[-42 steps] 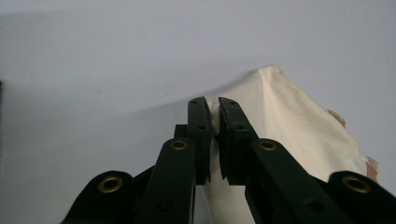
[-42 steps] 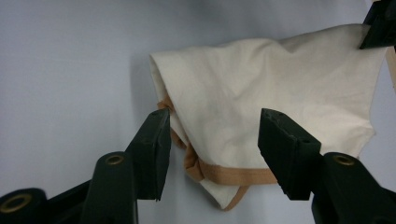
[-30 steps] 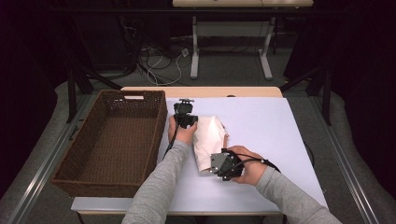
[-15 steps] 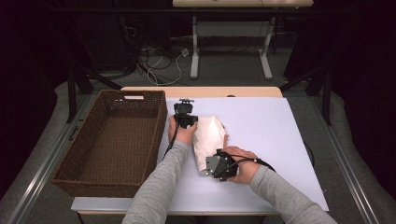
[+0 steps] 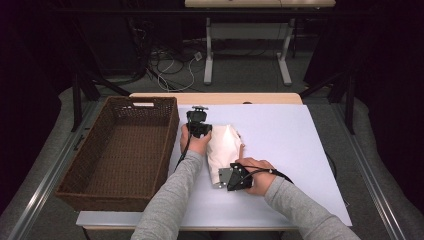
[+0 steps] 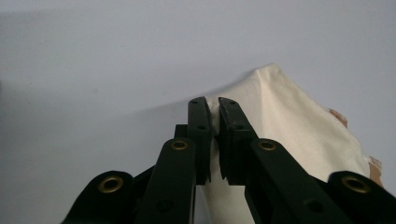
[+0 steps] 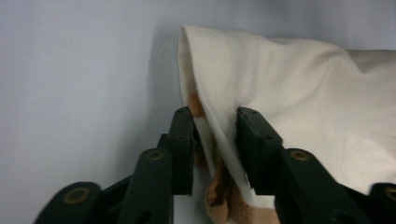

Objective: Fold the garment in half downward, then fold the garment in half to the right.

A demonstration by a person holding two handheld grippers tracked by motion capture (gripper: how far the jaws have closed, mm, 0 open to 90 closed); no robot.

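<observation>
1. A cream cloth [image 5: 223, 148] lies bunched on the pale table [image 5: 295, 145], just right of the brown wicker basket [image 5: 125, 150], between the person's two hands
2. The left gripper [image 5: 198, 124] sits at the cloth's far left end; in the left gripper view its jaws are pressed nearly together on a thin fold of the cloth [image 6: 280, 121], which rises to a peak beyond the tips
3. The right gripper [image 5: 231, 177] is at the cloth's near end; in the right gripper view its jaws have just been closing, and a doubled edge of the cloth [image 7: 289, 112] with a tan-orange underside runs between them
4. The right pad looks to be against the fabric and the left one sits at the orange edge, yet a gap remains between the pads; whether they pinch firmly cannot be told
5. Both grey sleeves [image 5: 170, 200] come in from the bottom of the high view; the basket stands apart from the cloth
</observation>
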